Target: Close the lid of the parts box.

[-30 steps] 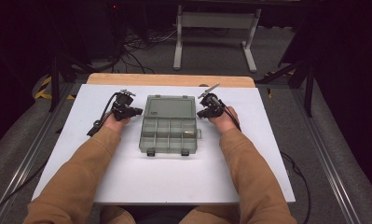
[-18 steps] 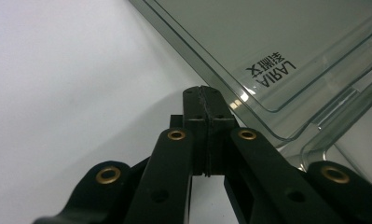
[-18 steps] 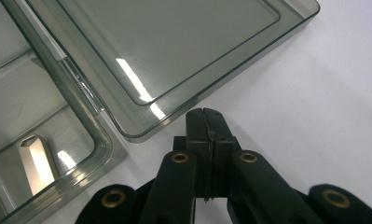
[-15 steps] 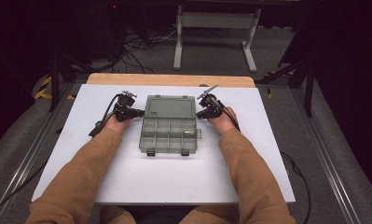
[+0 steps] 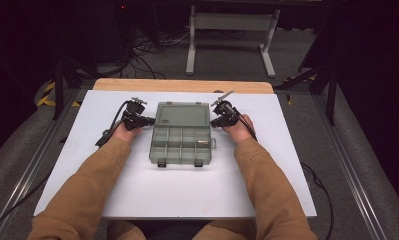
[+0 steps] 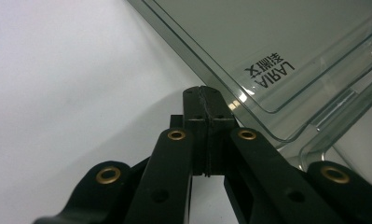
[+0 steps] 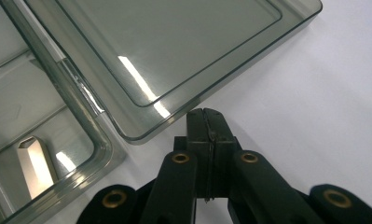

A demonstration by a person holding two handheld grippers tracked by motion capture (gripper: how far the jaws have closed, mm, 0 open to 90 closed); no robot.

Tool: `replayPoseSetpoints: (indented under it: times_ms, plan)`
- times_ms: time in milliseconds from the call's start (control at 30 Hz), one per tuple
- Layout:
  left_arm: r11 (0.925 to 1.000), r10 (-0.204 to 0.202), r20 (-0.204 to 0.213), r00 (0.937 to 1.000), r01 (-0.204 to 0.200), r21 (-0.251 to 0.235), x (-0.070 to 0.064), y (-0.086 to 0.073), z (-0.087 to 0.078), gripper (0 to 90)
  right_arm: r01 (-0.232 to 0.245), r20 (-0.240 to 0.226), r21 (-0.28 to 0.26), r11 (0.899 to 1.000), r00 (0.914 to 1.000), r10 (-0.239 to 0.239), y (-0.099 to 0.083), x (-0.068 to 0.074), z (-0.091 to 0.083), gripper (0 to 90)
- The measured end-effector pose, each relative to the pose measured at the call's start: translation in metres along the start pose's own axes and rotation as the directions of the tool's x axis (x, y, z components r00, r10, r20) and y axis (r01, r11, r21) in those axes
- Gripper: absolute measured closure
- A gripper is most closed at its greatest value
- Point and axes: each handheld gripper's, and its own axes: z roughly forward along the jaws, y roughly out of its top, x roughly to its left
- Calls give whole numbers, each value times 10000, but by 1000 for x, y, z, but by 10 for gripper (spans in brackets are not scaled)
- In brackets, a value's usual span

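Two tongs, both pressed together, nothing pinched. Left tongs (image 5: 146,120) sit at the left edge of the lid (image 5: 183,114); in the left gripper view the tips (image 6: 206,100) are just beside the lid's corner, touching or nearly so, can't tell which. Right tongs (image 5: 215,121) mirror that at the lid's right edge; right gripper view puts the tips (image 7: 206,122) just beside the rim, low on the bench (image 5: 297,165).

Box (image 5: 181,145) lies mid-bench, open, lid laid flat back toward the far side, hinged to the compartment tray. One small metal part (image 5: 202,142), looks like a USB stick, lies in a right-hand compartment; it also shows in the right gripper view (image 7: 34,165). Other compartments look empty as far as visible.

Judgement on progress: opening is done, lid fully back. Placement of both tongs at the lid's sides suggests the closing step is about to start, not yet begun: lid hasn't lifted off the bench. Left: raise lid from both sides, swing it over the tray, press the front latches (image 5: 162,163) shut.
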Motion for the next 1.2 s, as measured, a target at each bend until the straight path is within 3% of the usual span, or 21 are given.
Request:
replayPoseSetpoints:
  times_ms: [1200]
  plan:
    - [9992, 117, -404, 9991, -132, -374, 0, 1, 4, 900, -16, 399, -577, 9983, 9992, 39, 3, -4, 6, 900]
